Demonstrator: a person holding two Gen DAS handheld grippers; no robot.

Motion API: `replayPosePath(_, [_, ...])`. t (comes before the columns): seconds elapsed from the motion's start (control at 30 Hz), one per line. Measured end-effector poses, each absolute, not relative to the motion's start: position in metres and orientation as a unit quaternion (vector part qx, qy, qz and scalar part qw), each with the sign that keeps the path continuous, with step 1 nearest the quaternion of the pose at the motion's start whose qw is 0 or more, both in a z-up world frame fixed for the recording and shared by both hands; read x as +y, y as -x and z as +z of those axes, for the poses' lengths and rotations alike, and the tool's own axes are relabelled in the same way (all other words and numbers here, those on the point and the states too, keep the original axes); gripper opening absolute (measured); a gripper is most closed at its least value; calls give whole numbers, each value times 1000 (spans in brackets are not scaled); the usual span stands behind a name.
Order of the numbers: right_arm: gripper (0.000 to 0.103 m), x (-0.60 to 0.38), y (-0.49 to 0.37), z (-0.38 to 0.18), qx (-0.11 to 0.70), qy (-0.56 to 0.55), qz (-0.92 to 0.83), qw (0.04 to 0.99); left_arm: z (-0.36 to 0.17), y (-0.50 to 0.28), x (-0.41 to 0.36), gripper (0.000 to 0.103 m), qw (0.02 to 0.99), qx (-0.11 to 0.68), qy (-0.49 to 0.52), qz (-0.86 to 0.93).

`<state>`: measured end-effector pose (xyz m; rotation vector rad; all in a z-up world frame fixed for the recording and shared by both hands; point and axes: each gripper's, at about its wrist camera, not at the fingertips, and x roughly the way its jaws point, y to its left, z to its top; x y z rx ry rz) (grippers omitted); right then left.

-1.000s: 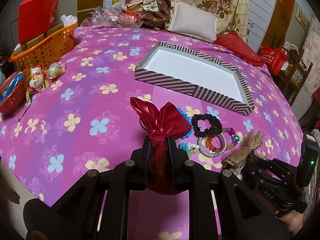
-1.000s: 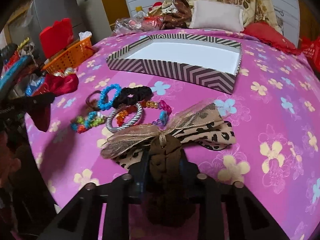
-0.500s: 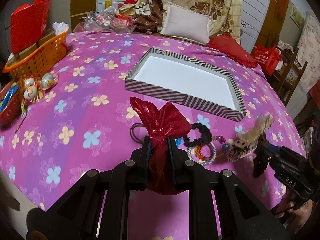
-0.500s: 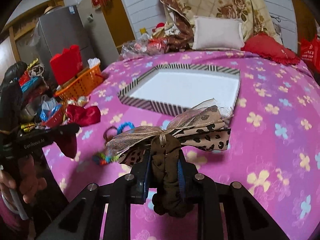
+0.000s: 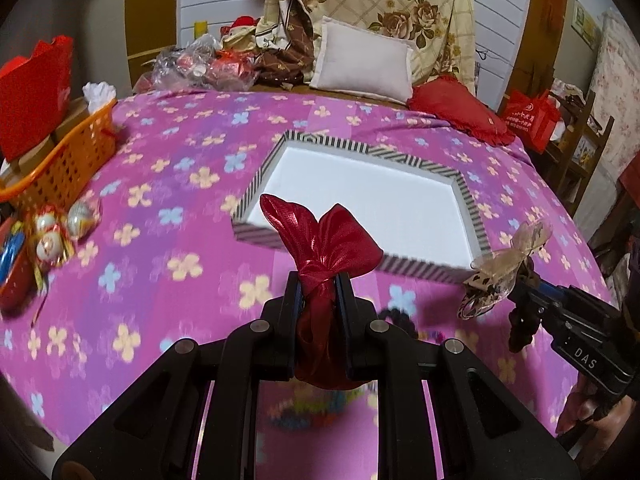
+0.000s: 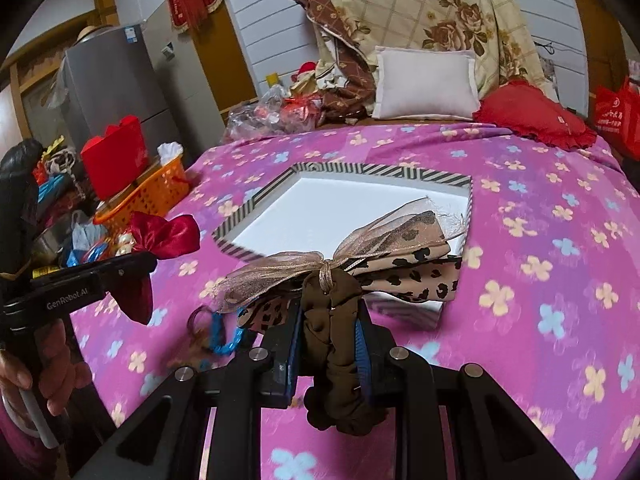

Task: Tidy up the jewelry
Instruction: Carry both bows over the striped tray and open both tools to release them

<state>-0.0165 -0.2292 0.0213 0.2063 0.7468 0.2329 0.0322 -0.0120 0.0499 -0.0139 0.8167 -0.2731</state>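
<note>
My left gripper is shut on a red satin bow scrunchie, held above the pink flowered bedspread, just short of the near rim of the striped box with a white inside. My right gripper is shut on a leopard-print bow scrunchie with a brown band, also lifted near the box's front edge. The left gripper and red bow also show in the right wrist view. Bead bracelets and a dark scrunchie lie on the bedspread below the grippers, partly hidden.
An orange basket with a red box stands at the left edge, with small ornaments beside it. A white pillow, a red cushion and plastic bags lie at the back. A fridge stands left of the bed.
Both grippers have risen from the bedspread and moved forward toward the striped box, each still holding its bow. The bracelet pile has dropped low and partly behind the grippers.
</note>
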Motion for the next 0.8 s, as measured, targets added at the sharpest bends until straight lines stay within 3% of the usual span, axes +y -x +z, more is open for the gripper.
replayPosePath(0.4, [23,-252,-44,17,371,-117,91,917,45,-105,-32,15,906,403,-11,-128])
replayPosePath(0.8, [23,-263,-98,-16,405,-130,75,902,1,-177,-40,15,880,461,3,-112])
